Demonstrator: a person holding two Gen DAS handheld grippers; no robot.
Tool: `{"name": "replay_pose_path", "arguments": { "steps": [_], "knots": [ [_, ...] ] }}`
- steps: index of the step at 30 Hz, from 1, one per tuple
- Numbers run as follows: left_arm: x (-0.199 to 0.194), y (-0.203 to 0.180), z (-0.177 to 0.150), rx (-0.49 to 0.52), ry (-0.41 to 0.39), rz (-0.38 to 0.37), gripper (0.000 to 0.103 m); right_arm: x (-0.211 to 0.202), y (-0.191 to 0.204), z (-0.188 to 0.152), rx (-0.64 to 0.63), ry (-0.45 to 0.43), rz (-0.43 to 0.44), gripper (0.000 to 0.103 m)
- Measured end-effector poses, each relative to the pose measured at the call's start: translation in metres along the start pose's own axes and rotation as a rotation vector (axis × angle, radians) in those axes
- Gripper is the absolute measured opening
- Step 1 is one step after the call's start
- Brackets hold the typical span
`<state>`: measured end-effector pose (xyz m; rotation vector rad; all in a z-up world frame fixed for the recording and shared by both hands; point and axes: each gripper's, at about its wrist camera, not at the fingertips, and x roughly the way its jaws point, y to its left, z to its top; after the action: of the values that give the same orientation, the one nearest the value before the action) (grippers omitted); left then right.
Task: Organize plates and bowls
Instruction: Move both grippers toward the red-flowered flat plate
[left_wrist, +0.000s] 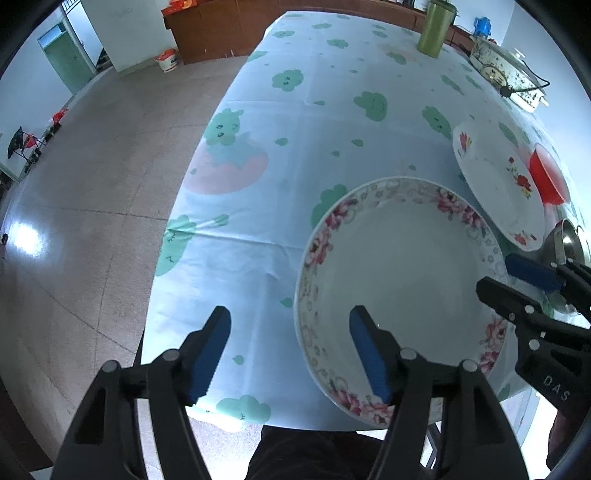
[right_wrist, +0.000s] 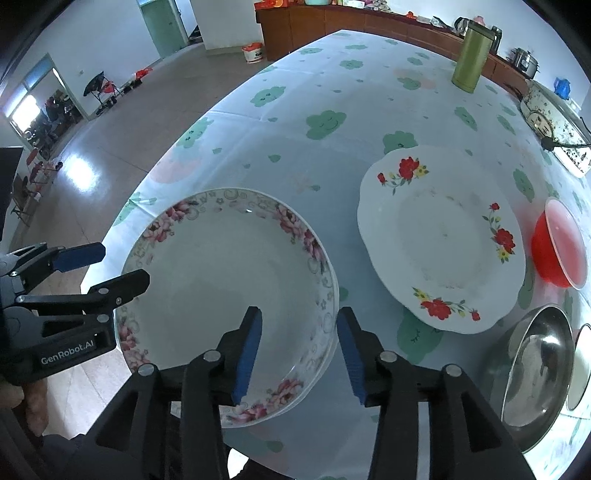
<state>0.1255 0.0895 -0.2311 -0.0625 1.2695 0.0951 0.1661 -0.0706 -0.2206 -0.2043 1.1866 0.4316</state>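
Observation:
A deep plate with a pink flower rim lies on the table near its front edge; in the right wrist view a second rim shows under it, so it seems stacked. My left gripper is open over its left rim, one finger on each side. My right gripper is open over its right rim and also shows in the left wrist view. A white plate with red flowers lies to the right. A red bowl, a steel bowl and part of a white bowl sit at the far right.
The table has a light blue cloth with green clouds. A green flask stands at the back. A flowered electric pot with a black cord is at the back right. Tiled floor lies to the left.

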Motion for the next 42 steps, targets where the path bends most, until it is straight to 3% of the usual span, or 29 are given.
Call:
{"name": "replay_pose_path", "arguments": {
  "steps": [15,20,28,34,42],
  "knots": [
    [-0.002,-0.003,0.004,-0.001,0.003,0.015,0.072,-0.008,-0.004,0.001,0.02,-0.026,0.0,0.048],
    [-0.001,-0.006,0.007,0.009,0.008,0.024,0.075,-0.01,-0.006,0.0,0.028,-0.036,-0.006,0.058],
    [0.0,-0.009,0.013,0.024,0.012,0.021,0.078,-0.011,-0.011,0.002,0.046,-0.041,-0.004,0.059],
    [0.0,-0.011,0.019,0.036,0.006,0.028,0.087,-0.011,-0.015,0.004,0.058,-0.042,-0.005,0.059],
    [-0.002,-0.02,0.031,0.069,0.002,0.013,0.088,-0.015,-0.023,0.007,0.086,-0.059,0.009,0.059]
  ]
}}
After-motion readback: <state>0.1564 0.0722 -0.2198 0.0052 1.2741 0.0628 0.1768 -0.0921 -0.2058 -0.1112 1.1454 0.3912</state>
